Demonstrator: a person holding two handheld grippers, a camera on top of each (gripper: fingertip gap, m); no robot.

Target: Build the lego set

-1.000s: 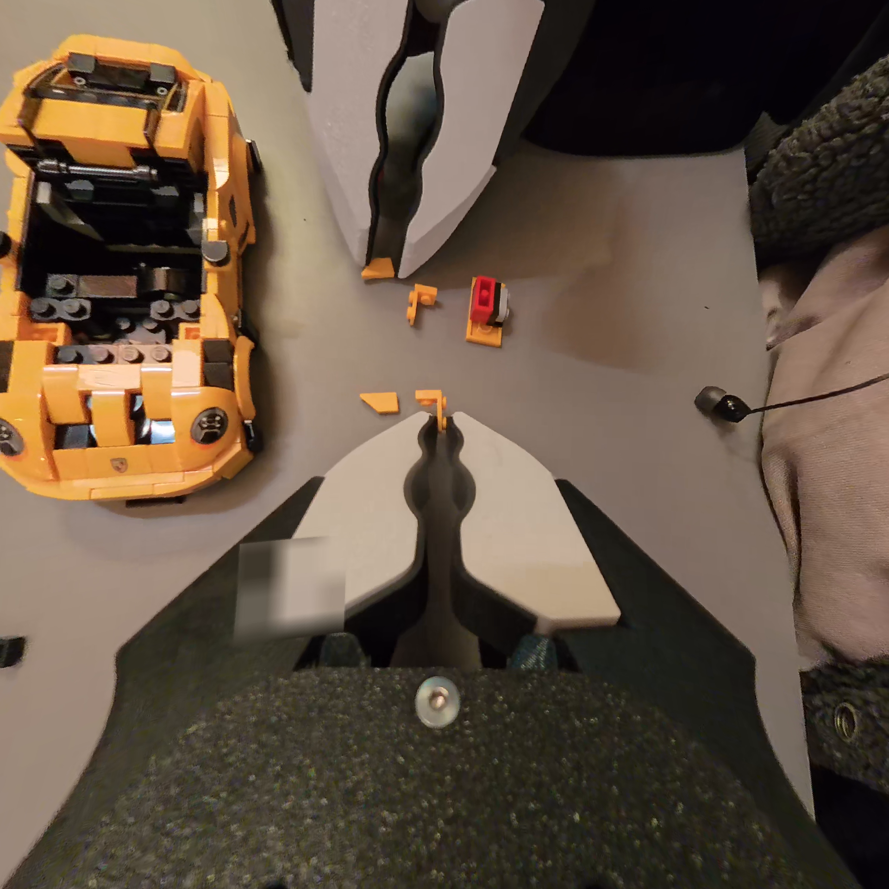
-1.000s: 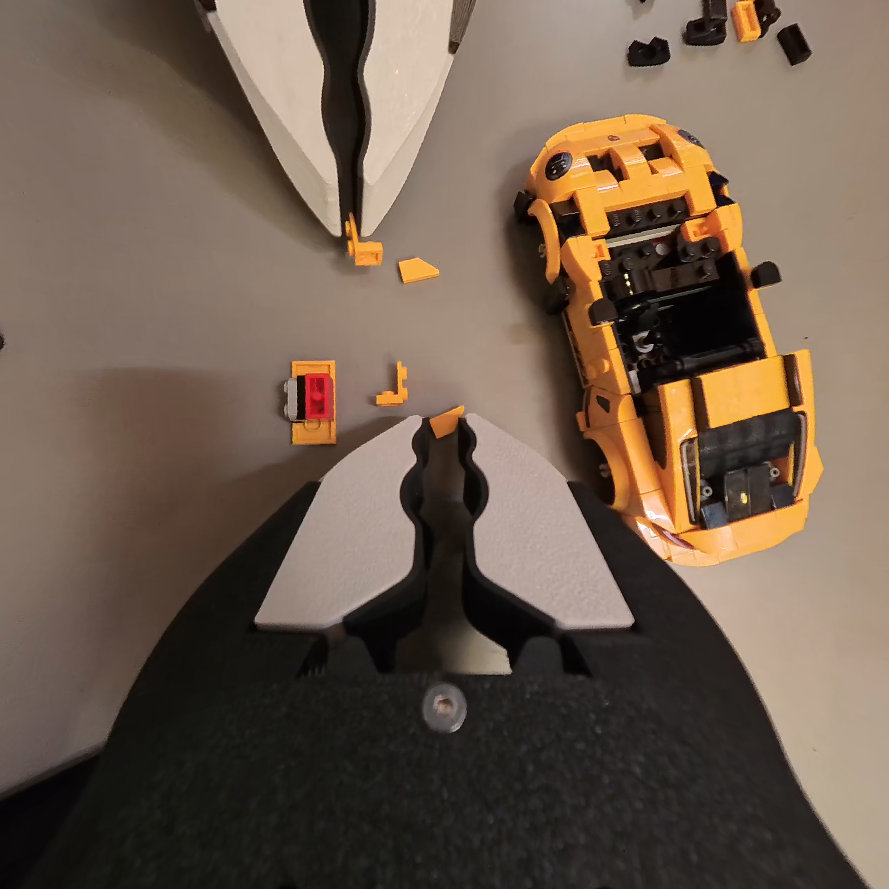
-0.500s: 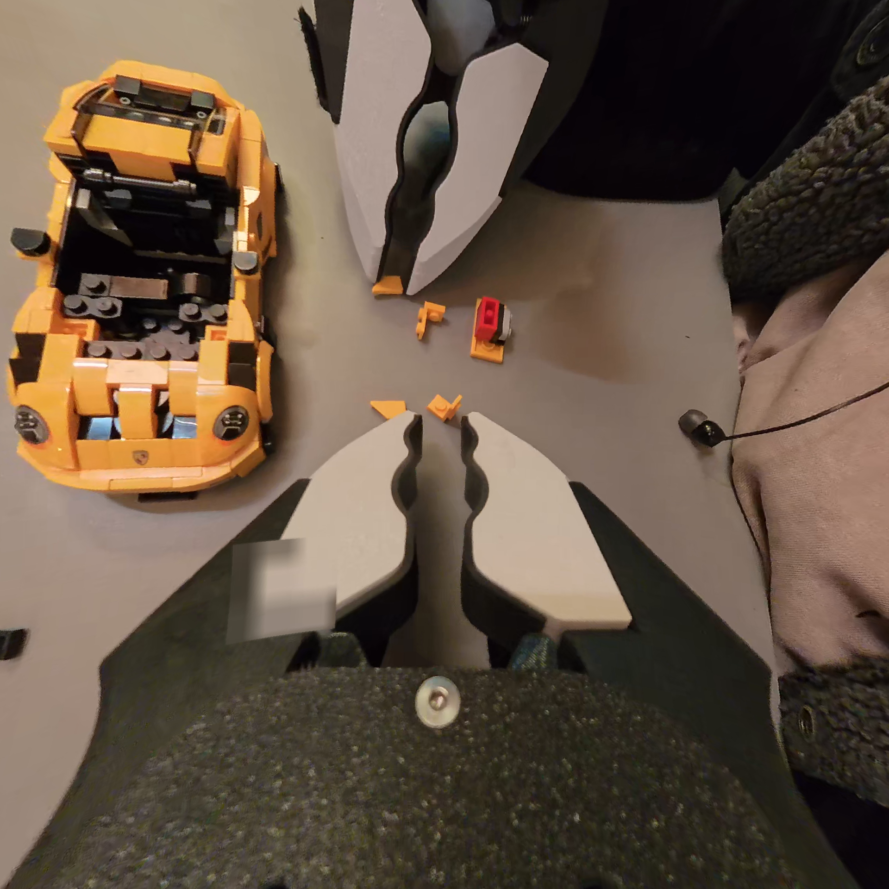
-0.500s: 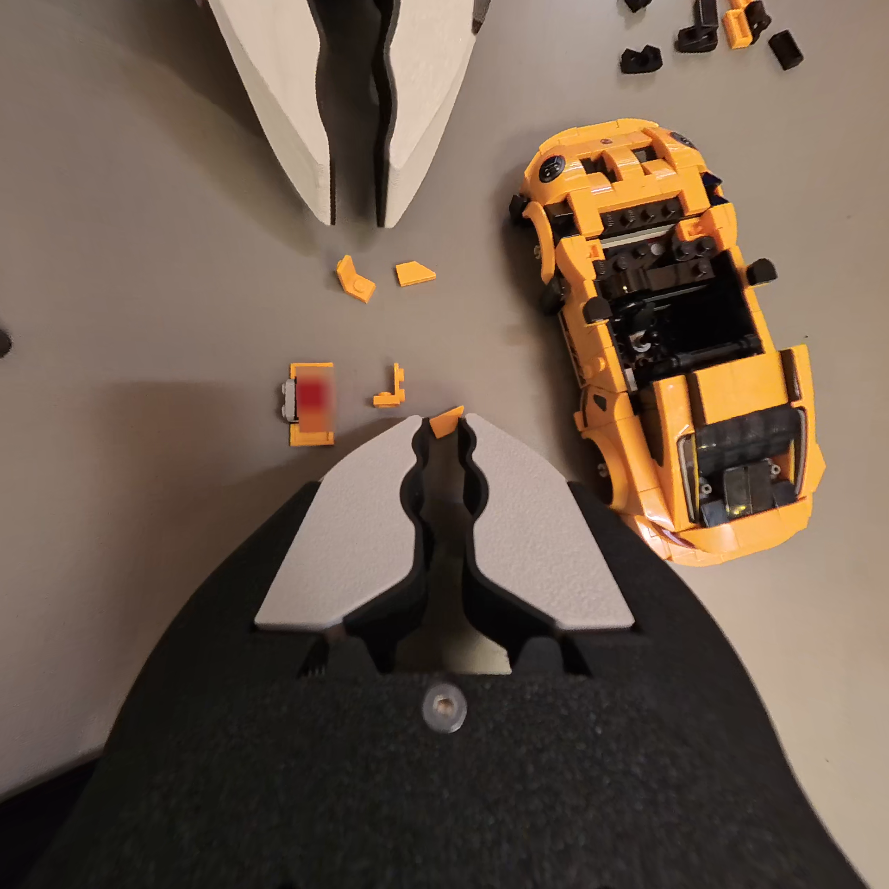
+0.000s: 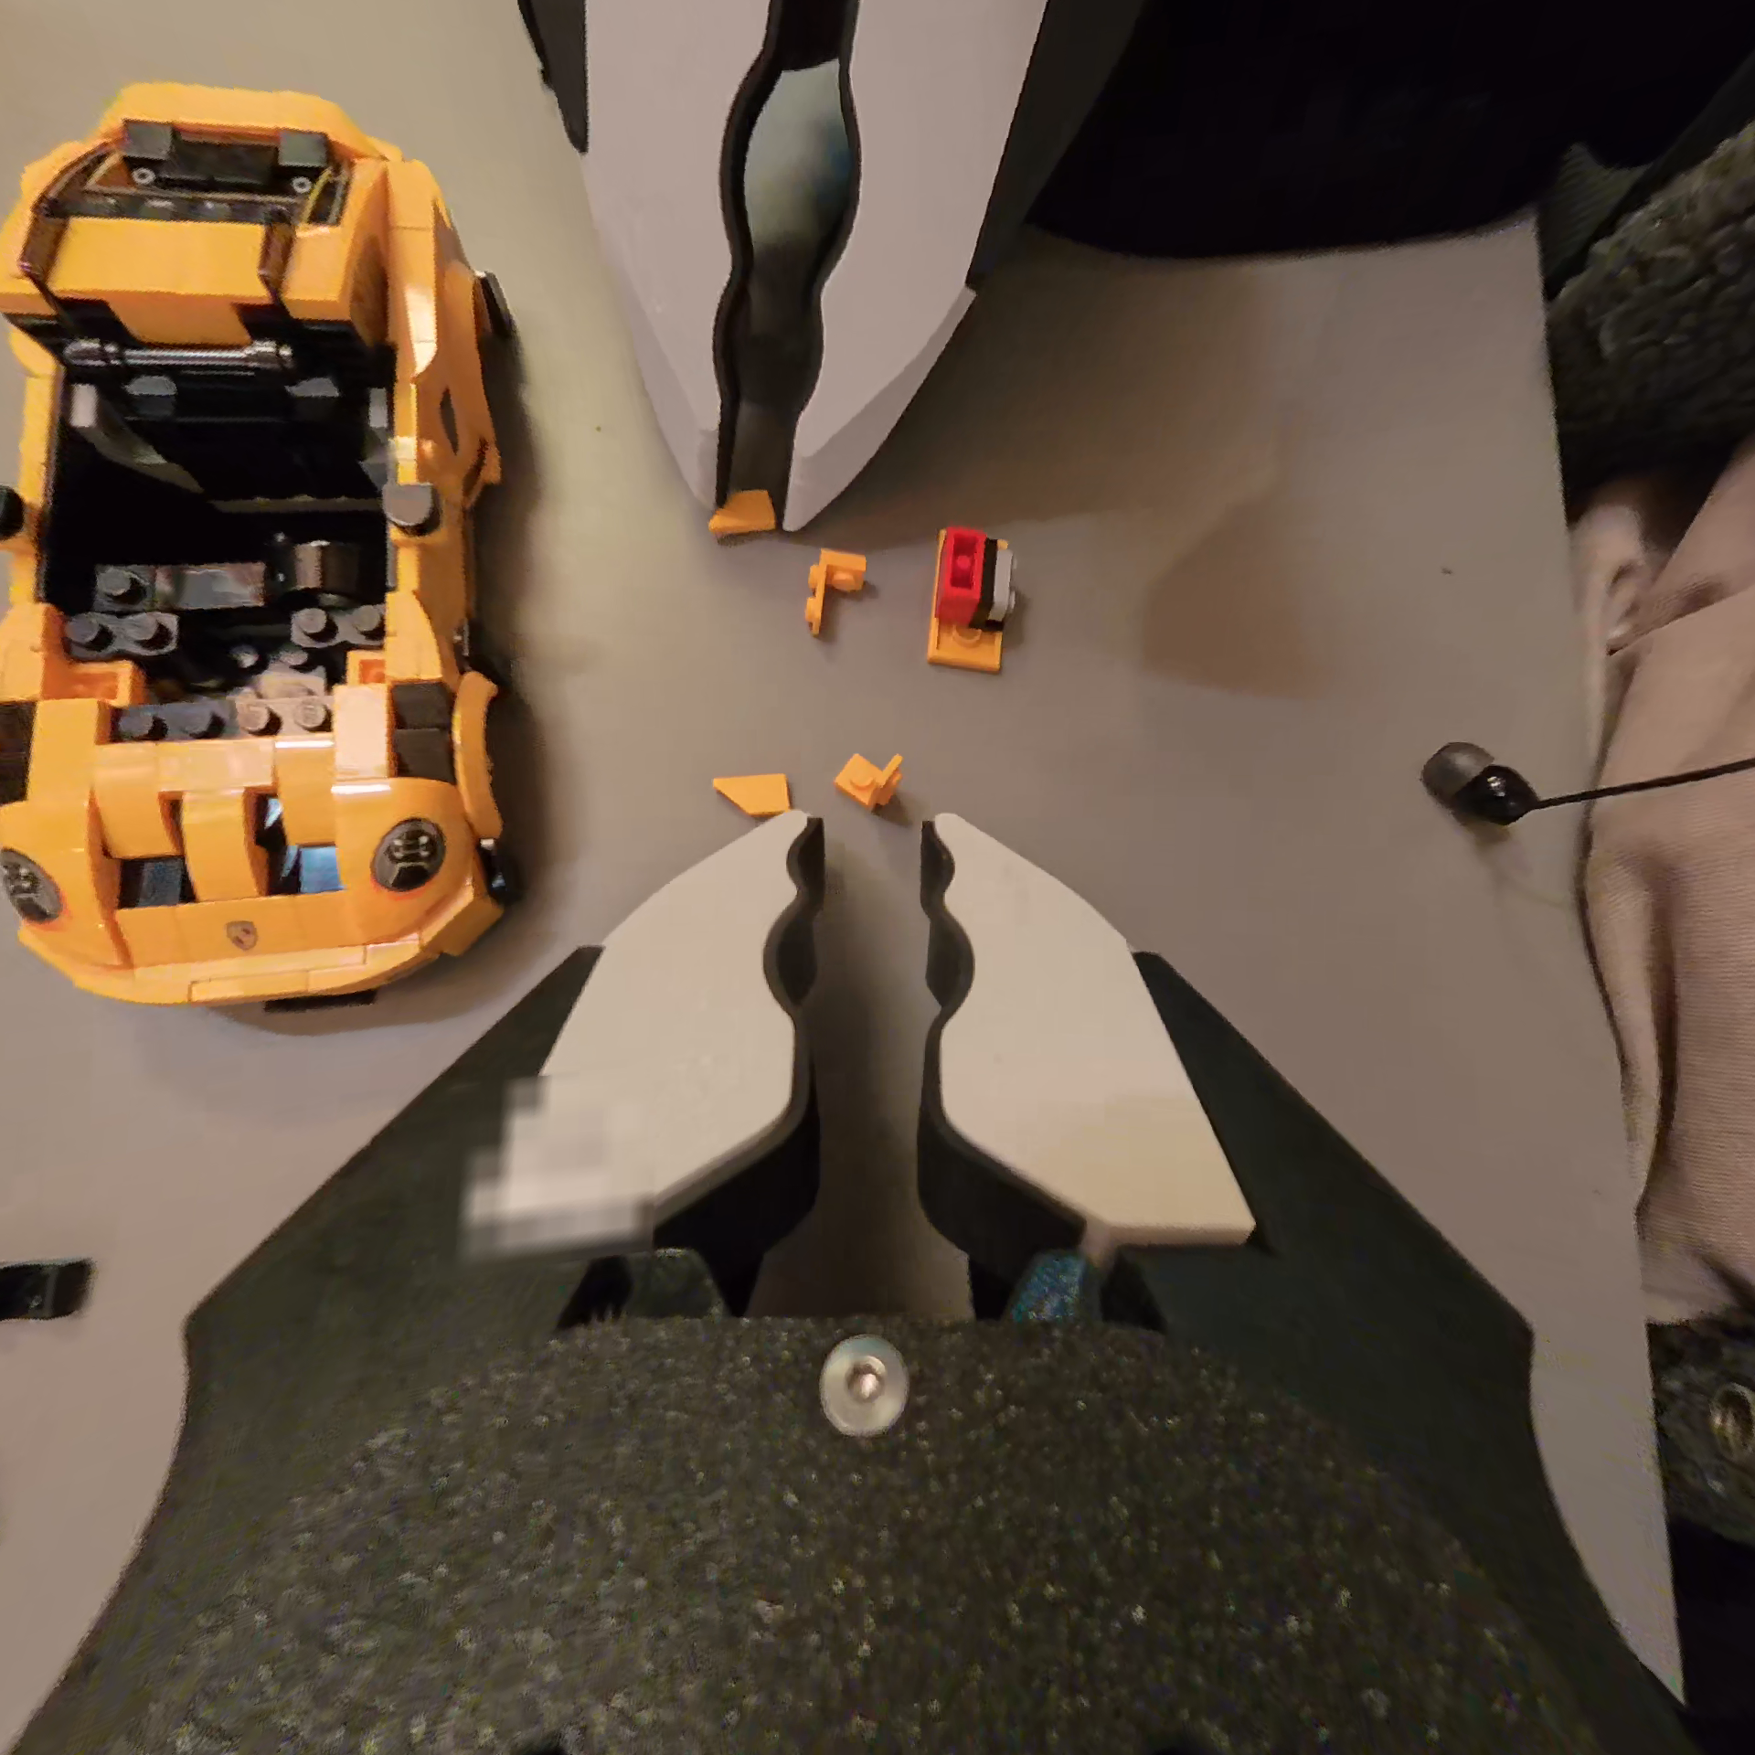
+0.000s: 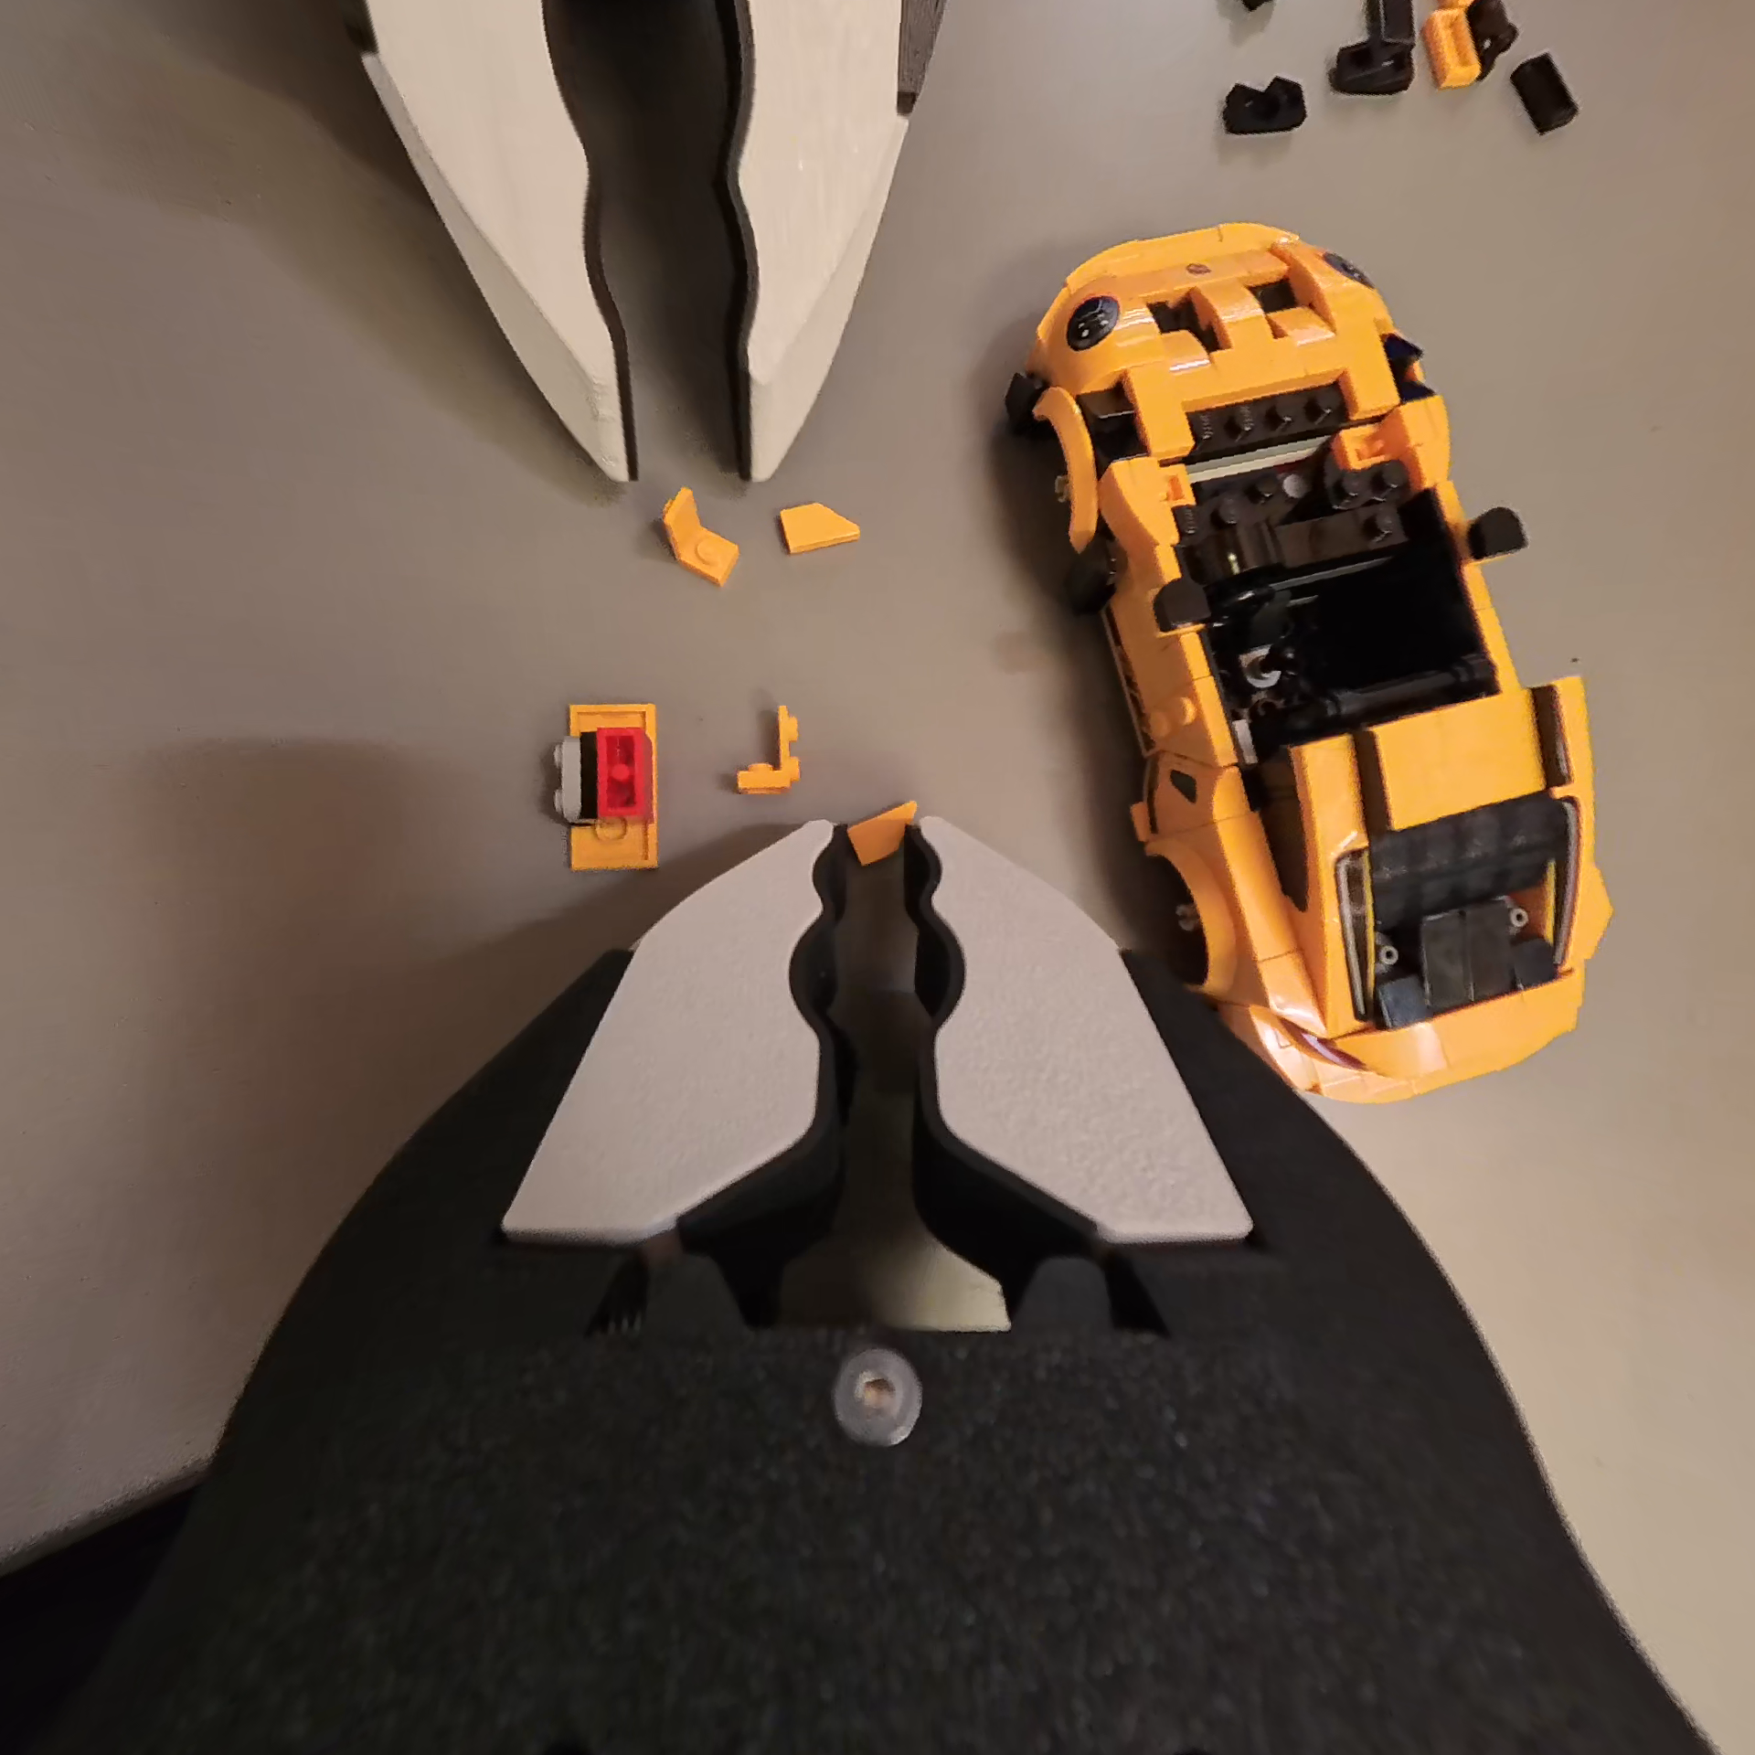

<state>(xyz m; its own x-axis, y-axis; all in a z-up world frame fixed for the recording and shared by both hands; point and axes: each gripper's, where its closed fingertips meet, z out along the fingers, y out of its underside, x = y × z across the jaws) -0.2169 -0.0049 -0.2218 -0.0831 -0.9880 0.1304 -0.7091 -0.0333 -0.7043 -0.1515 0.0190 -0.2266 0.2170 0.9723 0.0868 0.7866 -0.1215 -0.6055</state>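
Observation:
The orange Lego car [image 5: 237, 541] stands roofless on the grey table and also shows in the right wrist view [image 6: 1330, 684]. My left gripper [image 5: 869, 826] is open and empty, just behind an orange bracket piece [image 5: 869, 781] lying on the table, with an orange wedge tile [image 5: 752, 793] beside it. My right gripper [image 6: 876, 831] is shut on a small orange wedge piece [image 6: 883, 831], low over the table. Between the grippers lie a second orange bracket [image 6: 771, 760] and a small red, grey and orange sub-assembly [image 6: 613, 783].
Several loose black pieces and an orange one [image 6: 1377, 57] lie beyond the car. A black earbud on a thin cable [image 5: 1467, 783] and bunched clothing [image 5: 1690, 855] sit at the table's right side. A black piece [image 5: 43, 1287] lies at the left edge. My right fingertips sit around 8 centimeters from my left ones.
My left gripper opened and let go of the orange bracket, which now lies tipped on the table before its fingertips. My right gripper stays shut on the wedge piece.

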